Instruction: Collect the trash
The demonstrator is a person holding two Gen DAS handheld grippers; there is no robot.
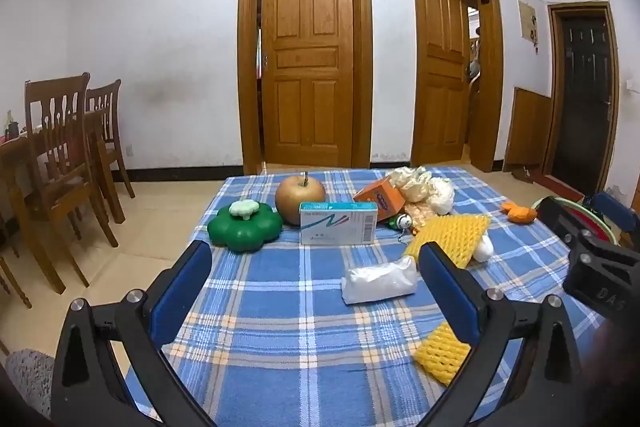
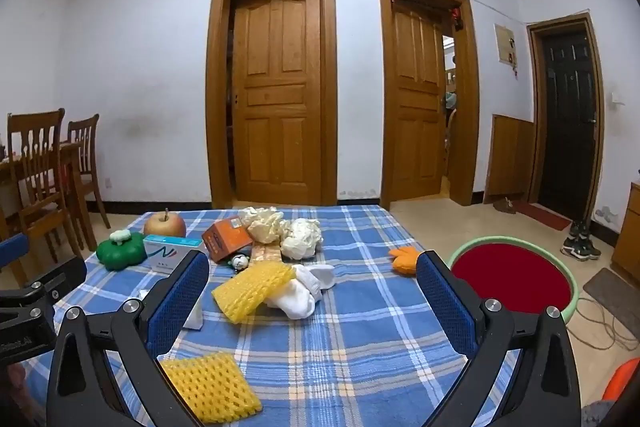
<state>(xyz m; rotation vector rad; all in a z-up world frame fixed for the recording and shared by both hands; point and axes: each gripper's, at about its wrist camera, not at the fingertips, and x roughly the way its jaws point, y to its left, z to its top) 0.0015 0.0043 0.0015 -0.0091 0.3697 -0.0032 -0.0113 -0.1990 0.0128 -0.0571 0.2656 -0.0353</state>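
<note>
Fingers (image 1: pixel 182 291) on both grippers are spread wide, nothing pinched. White tissue pack (image 1: pixel 378 281) sits between the left fingers, yellow foam net (image 2: pixel 252 289) between the right fingers (image 2: pixel 446 301).

Left claw (image 1: pixel 316 291), right claw (image 2: pixel 312 301) agape, empty.

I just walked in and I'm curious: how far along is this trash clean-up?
Nothing looks done: the red basin beside the table shows no trash inside. Nothing is in hand either; the left gripper and right gripper hover open and empty. Left on the checked cloth: crumpled paper, yellow foam nets, boxes and a plastic packet.
</note>
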